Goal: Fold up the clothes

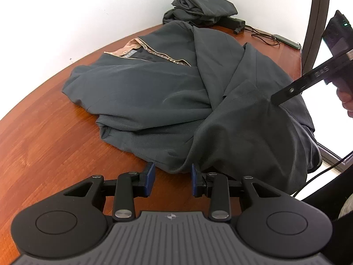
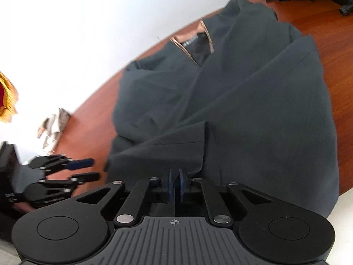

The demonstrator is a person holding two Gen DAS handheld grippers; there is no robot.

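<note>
A dark grey jacket [image 1: 167,92] with a tan inner collar [image 1: 136,48] lies crumpled on the wooden table [image 1: 44,132]. My left gripper [image 1: 172,176] stands open at the jacket's near hem, and a fold of the hem reaches between its blue pads [image 1: 151,176] without being pinched. From the right wrist view the left gripper [image 2: 86,170] also shows its jaws apart, just left of the jacket [image 2: 242,110]. My right gripper [image 2: 175,181] is shut on a fold of the jacket's near edge. In the left wrist view the right gripper [image 1: 278,98] comes in from the right onto the cloth.
A second dark garment [image 1: 198,6] is piled at the table's far end beside a black power strip [image 1: 233,22] and cables [image 1: 264,37]. A dark upright frame [image 1: 317,22] stands at the right. The jacket's right side hangs over the table edge. Small crumpled items [image 2: 53,128] lie at the left.
</note>
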